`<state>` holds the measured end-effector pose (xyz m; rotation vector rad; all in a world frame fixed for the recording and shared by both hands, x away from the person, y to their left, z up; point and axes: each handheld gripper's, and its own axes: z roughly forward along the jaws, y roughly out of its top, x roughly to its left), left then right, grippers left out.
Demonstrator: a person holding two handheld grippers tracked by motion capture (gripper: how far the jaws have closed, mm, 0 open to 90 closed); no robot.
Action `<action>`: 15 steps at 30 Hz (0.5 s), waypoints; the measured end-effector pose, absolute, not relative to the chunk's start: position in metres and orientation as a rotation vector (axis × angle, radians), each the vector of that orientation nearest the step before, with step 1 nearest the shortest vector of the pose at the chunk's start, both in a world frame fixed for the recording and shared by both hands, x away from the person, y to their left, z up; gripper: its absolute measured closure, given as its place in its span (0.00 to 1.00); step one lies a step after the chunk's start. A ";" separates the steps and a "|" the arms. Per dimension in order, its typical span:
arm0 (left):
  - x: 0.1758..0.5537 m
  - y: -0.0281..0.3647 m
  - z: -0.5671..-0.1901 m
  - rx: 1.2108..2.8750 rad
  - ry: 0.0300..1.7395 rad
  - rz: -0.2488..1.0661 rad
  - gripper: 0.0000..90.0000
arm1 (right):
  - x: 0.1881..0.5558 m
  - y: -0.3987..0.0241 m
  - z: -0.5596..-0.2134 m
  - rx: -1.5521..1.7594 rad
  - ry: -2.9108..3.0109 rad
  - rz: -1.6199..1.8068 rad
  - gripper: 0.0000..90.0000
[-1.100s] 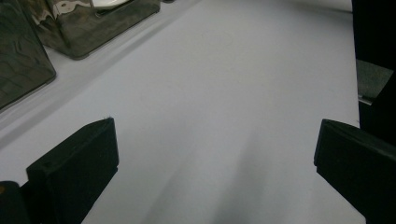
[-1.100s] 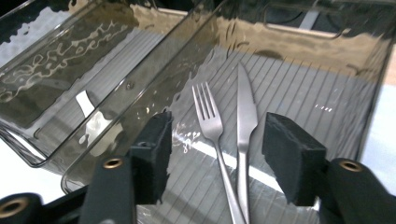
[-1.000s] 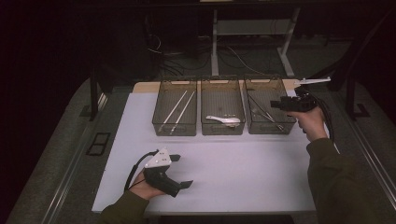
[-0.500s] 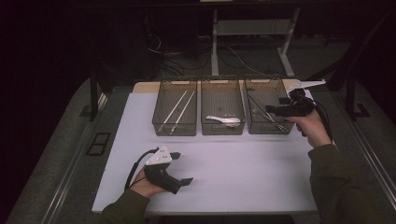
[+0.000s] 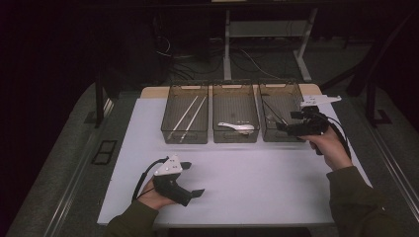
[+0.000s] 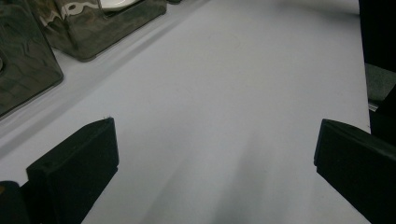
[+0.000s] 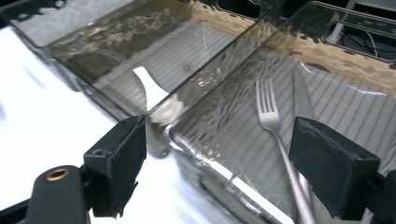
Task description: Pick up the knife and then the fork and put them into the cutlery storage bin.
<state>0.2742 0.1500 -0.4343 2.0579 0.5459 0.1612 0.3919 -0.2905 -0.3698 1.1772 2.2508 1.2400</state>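
Right gripper point(image 5: 284, 128) at the right bin point(image 7: 327, 93), jaws just opened wide, nothing between them; fork point(image 7: 275, 135) lies inside. Left gripper point(image 5: 195, 192) idle lower left on bench point(image 5: 257, 173), jaws wide. Next: likely withdraw.

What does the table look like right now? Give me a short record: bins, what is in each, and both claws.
surface: white table
bins: three clear bins in a row at the far edge
left bin: two chopsticks
middle bin: white spoon
right bin: fork and knife
left claw: open, holding nothing, low over bare table near the front
right claw: jaws have just been opening, nothing between them, at the right bin's near right corner
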 end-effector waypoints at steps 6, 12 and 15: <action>0.274 0.149 -0.434 2.057 0.547 0.158 0.00 | 0.370 -0.290 -0.373 1.125 2.237 1.281 0.21; 0.273 0.149 -0.434 2.055 0.549 0.161 0.00 | 0.351 -0.291 -0.374 1.097 2.250 1.319 0.21; 0.272 0.149 -0.434 2.054 0.549 0.160 0.00 | 0.342 -0.291 -0.377 1.091 2.259 1.337 0.21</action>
